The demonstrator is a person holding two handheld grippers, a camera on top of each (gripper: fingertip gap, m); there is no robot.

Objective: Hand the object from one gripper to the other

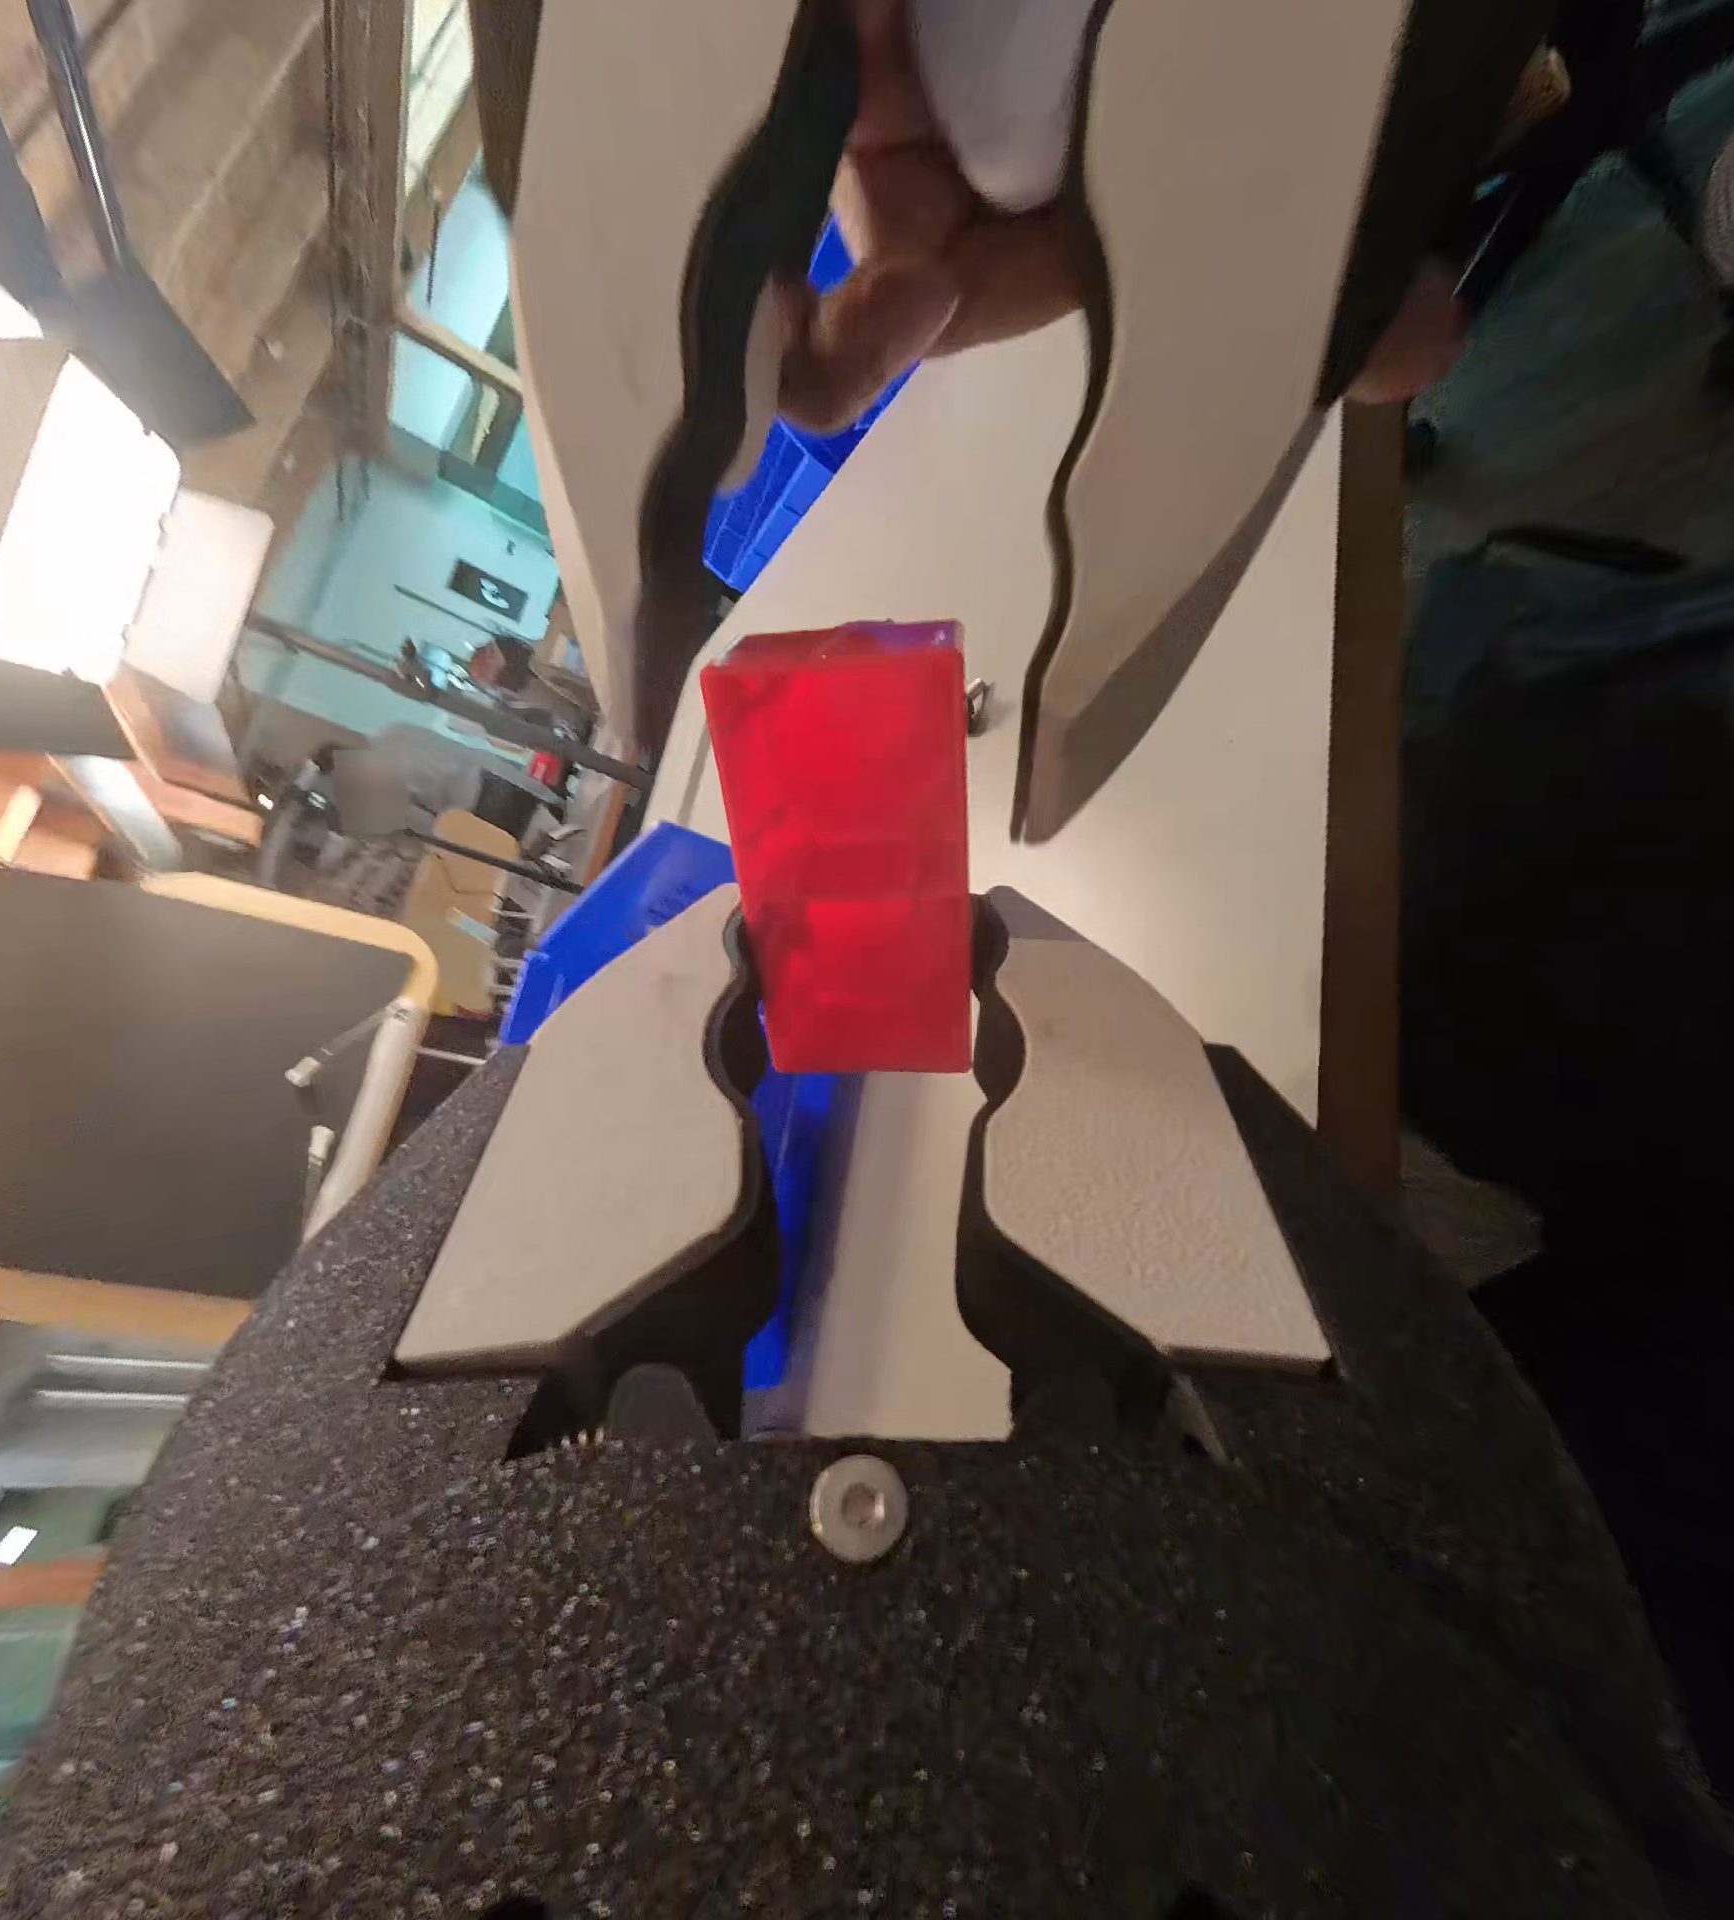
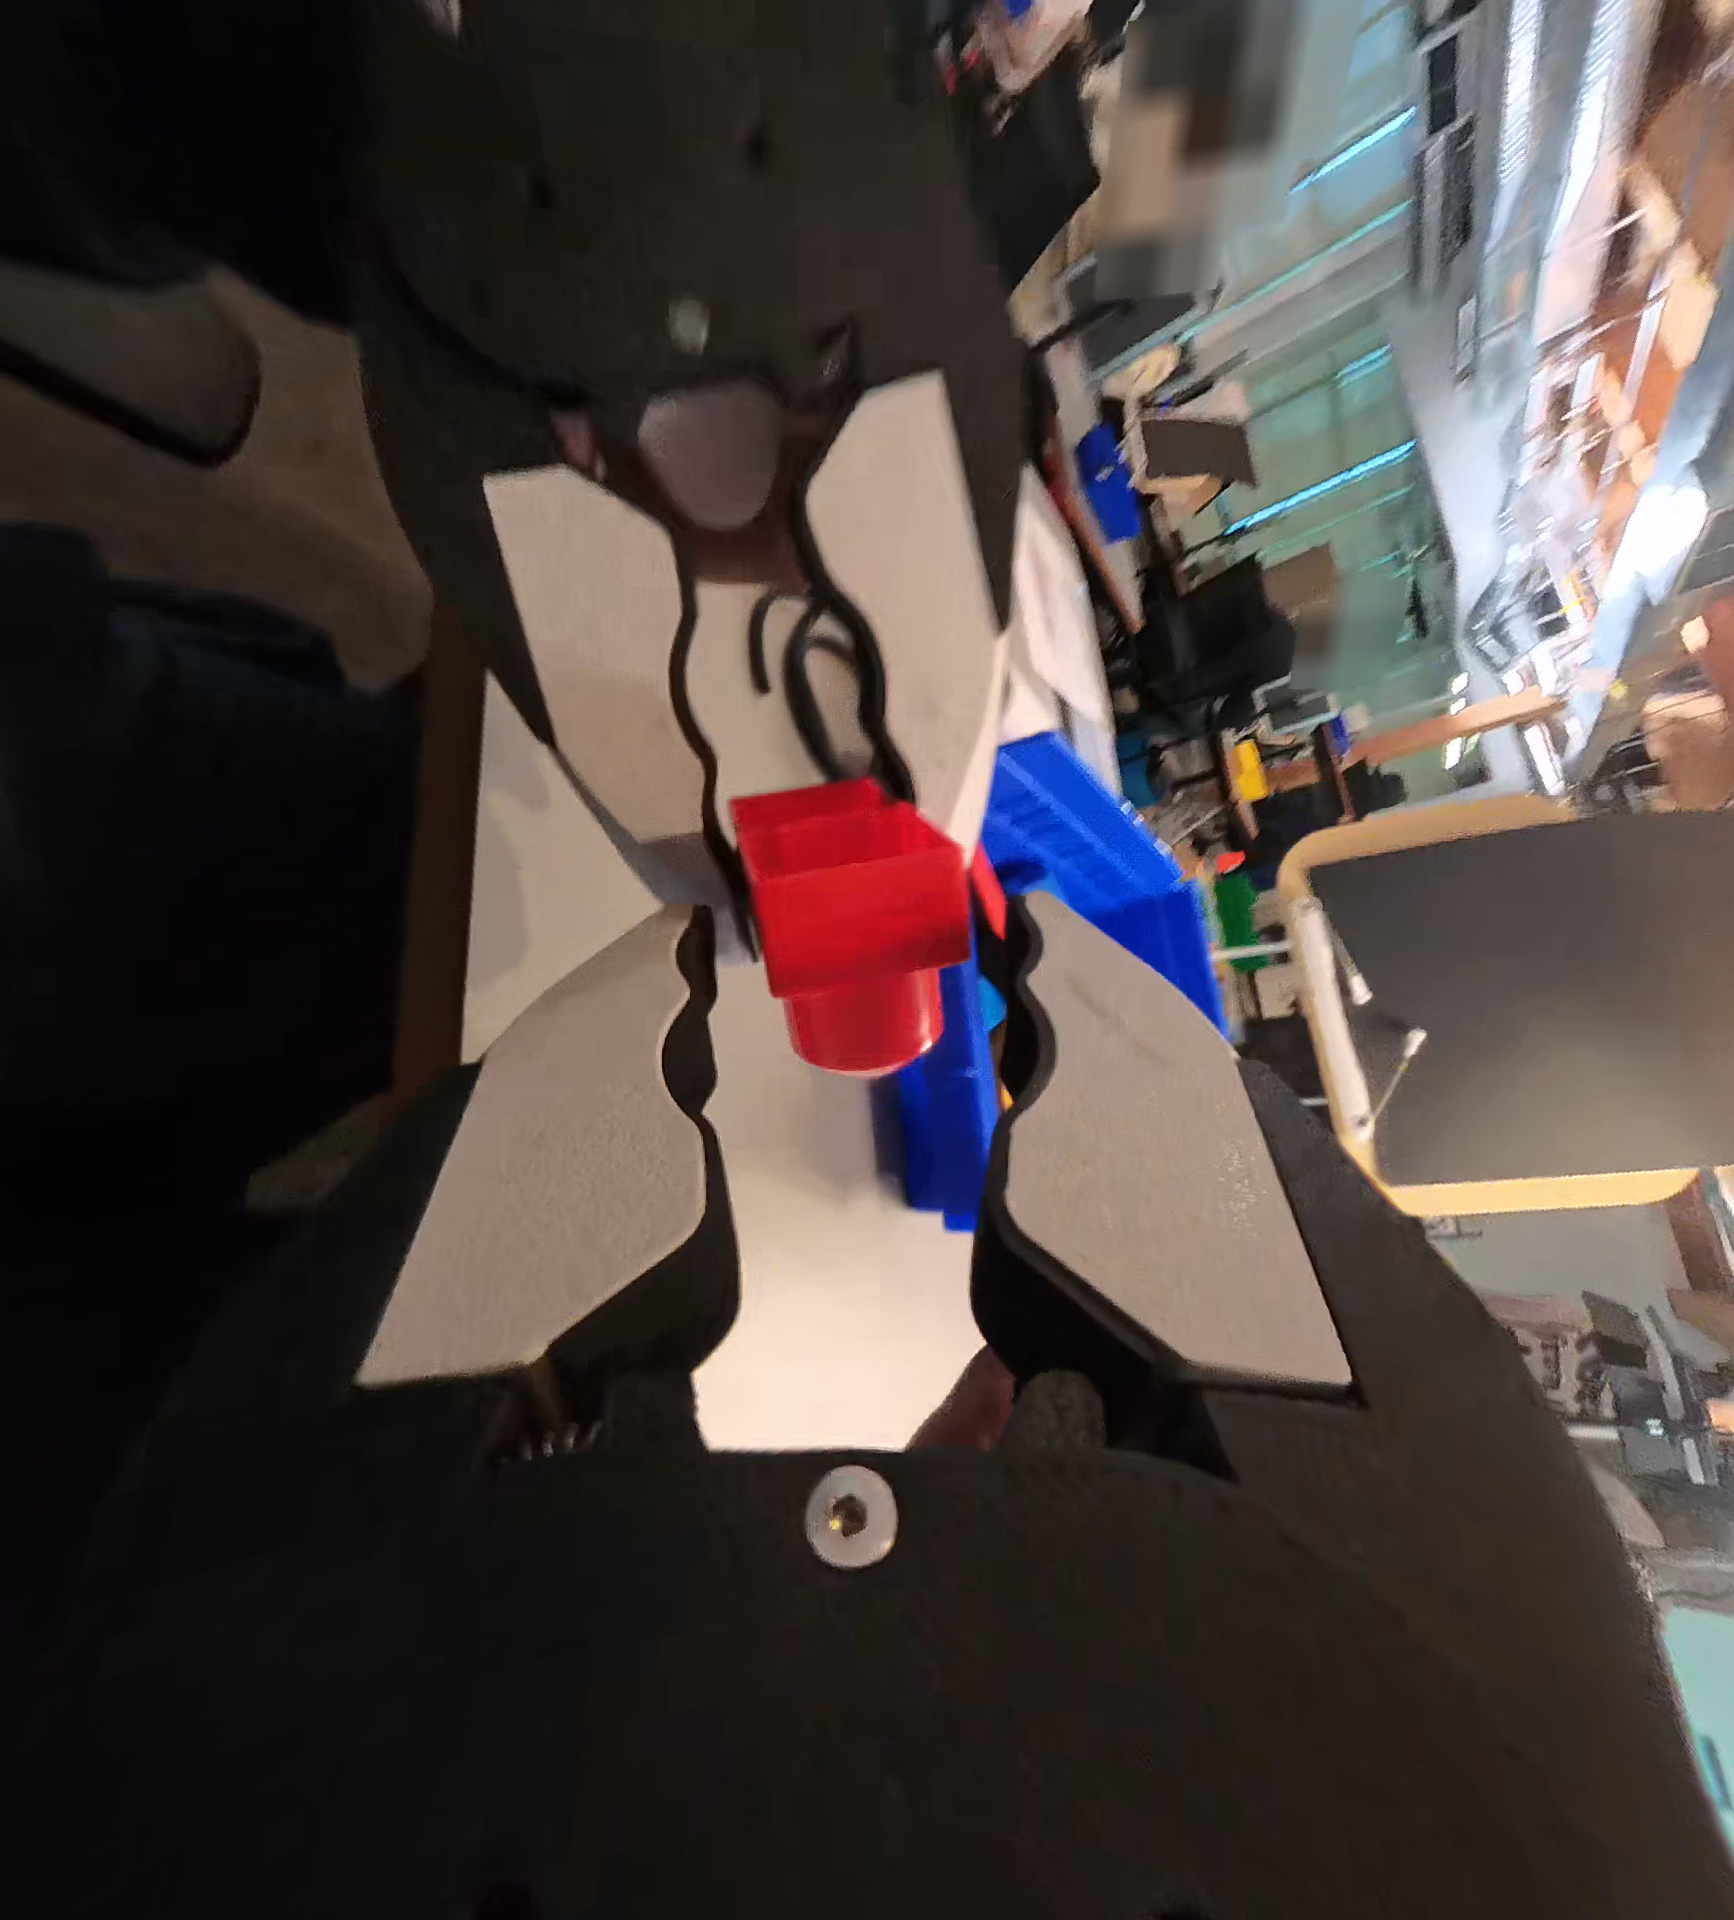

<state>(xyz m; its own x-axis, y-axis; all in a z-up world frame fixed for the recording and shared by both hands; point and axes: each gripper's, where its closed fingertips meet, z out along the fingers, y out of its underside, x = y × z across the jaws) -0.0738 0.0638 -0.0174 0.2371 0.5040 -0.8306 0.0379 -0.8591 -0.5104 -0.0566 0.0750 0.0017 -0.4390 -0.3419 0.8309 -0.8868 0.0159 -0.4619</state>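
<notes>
In the left wrist view, my left gripper (image 1: 858,940) is at the centre of the frame and it is closed on the lower part of a red block (image 1: 847,842). Both fingertips press against the sides of the block, and the block stands out upward past them. From the top of the frame the right gripper (image 1: 832,774) comes toward it. Its two fingers are spread wide, one on each side of the upper end of the block, and they do not touch it. Behind them I see a white table (image 1: 1206,644), with a blue bin (image 1: 624,935) at its left edge near the middle of the frame. In the lower left there is a black table with a light wooden rim (image 1: 115,1070).

In the right wrist view, my right gripper (image 2: 852,930) is open, its fingers reaching up from the bottom of the frame. The red block (image 2: 858,909) is in the centre, between the fingertips and a little above them, with a gap on each side. This end of it is a hollow square part with a round stub below. The left gripper (image 2: 832,821) comes down from the top of the frame and holds the far end of the block. The blue bin (image 2: 1081,862) lies to the right of the block on the white table (image 2: 821,1299).
</notes>
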